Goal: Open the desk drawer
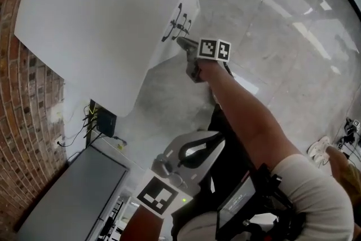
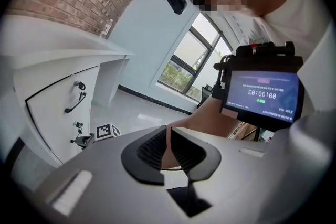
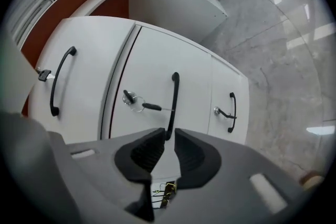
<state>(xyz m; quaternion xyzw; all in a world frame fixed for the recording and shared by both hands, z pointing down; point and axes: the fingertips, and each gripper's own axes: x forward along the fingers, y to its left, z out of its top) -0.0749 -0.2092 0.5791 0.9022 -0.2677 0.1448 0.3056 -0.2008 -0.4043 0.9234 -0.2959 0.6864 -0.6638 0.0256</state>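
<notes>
**Right gripper [image 3: 168, 132] at the drawer unit [image 3: 94, 34].** The unit is seen below the white desk top [image 1: 96, 20], with three white fronts, each fitted with a black handle. The gripper is held before the middle desk drawer [image 3: 149, 73], which is shown closed. Its jaws are parted by a narrow gap, and the lower end of that drawer's handle [image 3: 174, 94] is seen in line with it; contact cannot be determined. A key [image 3: 137, 103] is seen in the lock beside the handle. The left gripper [image 2: 167, 132] is held low by the person's body, well apart from the drawers — its jaws are pressed together, with nothing clamped.
</notes>
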